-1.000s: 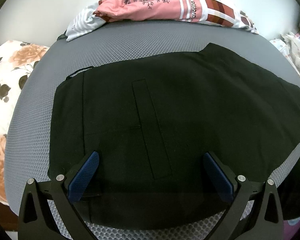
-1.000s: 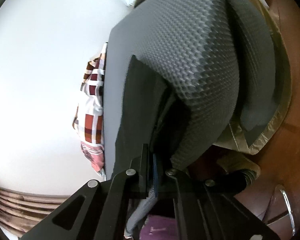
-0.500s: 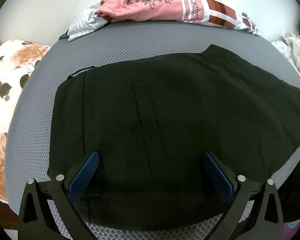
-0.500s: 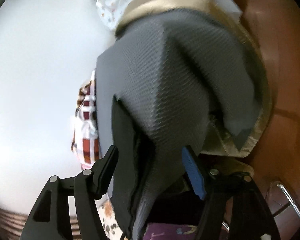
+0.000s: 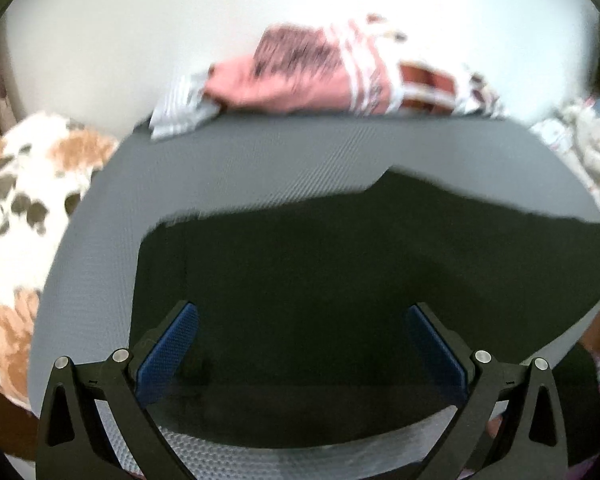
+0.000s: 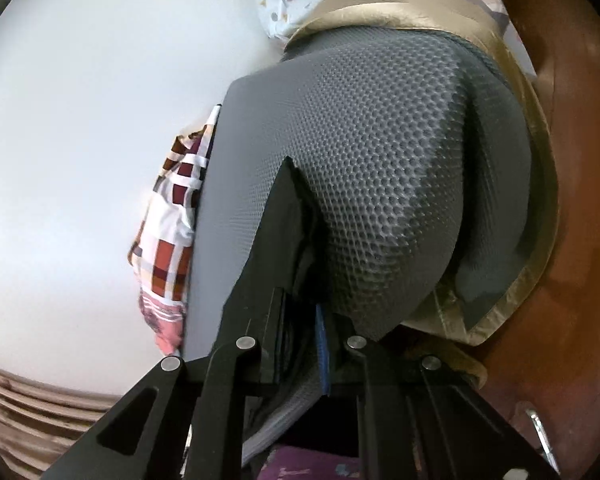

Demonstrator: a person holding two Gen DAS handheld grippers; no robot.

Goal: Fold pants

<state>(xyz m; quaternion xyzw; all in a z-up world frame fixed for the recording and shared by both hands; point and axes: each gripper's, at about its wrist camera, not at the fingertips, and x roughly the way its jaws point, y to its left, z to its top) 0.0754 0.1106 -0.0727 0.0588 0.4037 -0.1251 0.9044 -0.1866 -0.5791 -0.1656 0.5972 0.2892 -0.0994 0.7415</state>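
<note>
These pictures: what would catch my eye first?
Black pants spread across a grey mesh mat, filling the left view between the open blue pads of the left hand-held gripper. Behind them lies a pink garment. In the right view, the right hand-held gripper pinches pants and mat together.

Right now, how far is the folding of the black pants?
Done: the black pants lie spread flat on the grey mesh mat. In hand: the right gripper has just closed on a pants edge together with the mat; the left gripper is open above them. Left: every fold.
</note>
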